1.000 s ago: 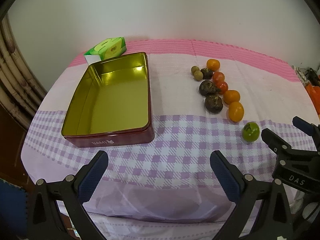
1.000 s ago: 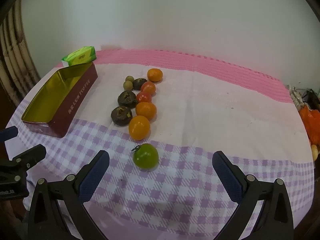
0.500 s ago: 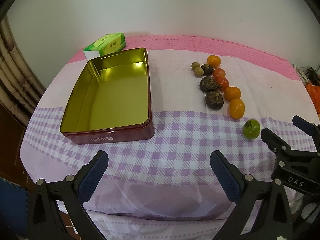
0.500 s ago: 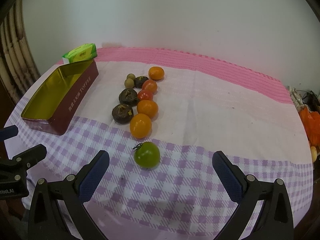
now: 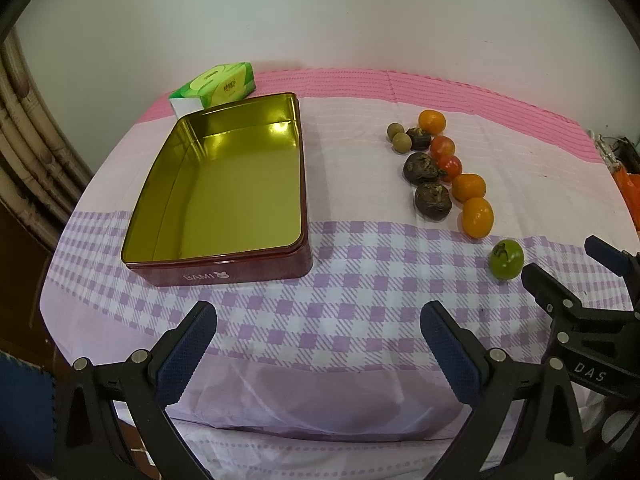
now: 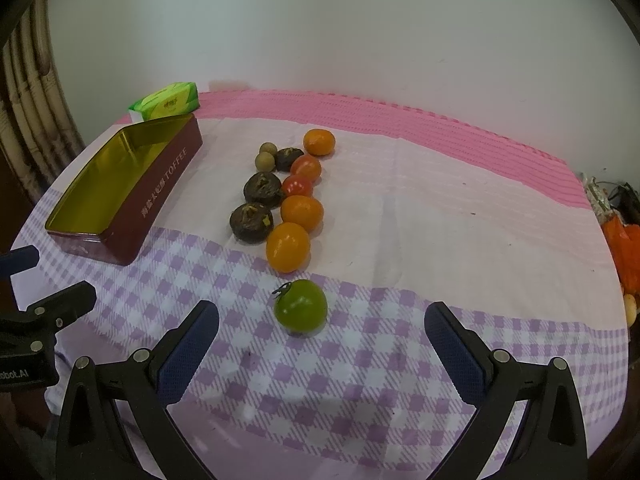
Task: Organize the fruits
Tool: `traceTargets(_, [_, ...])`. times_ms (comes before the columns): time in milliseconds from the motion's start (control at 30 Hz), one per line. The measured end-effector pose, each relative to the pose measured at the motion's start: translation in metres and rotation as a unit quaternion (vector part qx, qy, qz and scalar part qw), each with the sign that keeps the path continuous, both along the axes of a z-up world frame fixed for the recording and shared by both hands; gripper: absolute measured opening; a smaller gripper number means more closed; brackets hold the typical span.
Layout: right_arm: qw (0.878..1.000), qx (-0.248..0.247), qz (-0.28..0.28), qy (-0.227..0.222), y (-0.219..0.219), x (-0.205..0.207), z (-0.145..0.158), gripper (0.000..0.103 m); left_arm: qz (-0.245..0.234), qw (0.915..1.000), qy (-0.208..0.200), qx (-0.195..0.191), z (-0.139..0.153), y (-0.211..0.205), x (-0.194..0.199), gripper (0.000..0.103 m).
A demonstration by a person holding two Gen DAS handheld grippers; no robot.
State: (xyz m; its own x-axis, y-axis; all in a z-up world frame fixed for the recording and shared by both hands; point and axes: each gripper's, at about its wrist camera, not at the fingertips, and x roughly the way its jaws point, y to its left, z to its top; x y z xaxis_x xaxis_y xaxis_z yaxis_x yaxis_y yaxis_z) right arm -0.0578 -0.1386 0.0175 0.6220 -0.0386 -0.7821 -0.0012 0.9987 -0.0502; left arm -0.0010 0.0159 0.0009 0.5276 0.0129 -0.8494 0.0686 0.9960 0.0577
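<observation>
An open red tin (image 5: 224, 272) with a gold inside sits empty on the left of the table; it also shows in the right wrist view (image 6: 160, 184). A row of fruit lies to its right: a green tomato (image 6: 300, 307) nearest, then oranges (image 6: 288, 246), red tomatoes (image 6: 306, 168), dark brown fruits (image 6: 252, 222) and two small tan ones (image 6: 266, 160). The green tomato also shows in the left wrist view (image 5: 505, 258). My left gripper (image 5: 318, 330) is open and empty in front of the tin. My right gripper (image 6: 322, 332) is open and empty, just short of the green tomato.
A green tissue pack (image 5: 216, 84) lies behind the tin by the white wall. The table has a pink and purple checked cloth (image 5: 352, 304). Orange items (image 6: 624, 248) lie past the table's right edge. Bamboo furniture (image 5: 28, 140) stands at the left.
Both grippers have moved slightly; the right one has come a little closer to the green tomato. Both stay open and empty. Nothing on the table has moved.
</observation>
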Motion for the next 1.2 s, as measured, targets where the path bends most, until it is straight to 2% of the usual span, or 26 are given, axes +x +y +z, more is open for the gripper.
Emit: traceTargets(1200, [1.000, 0.002, 0.005, 0.028, 0.005, 0.002, -0.014, 0.102, 0.009, 0.9999, 0.003, -0.003, -0.003, 0.005, 0.000, 0.101])
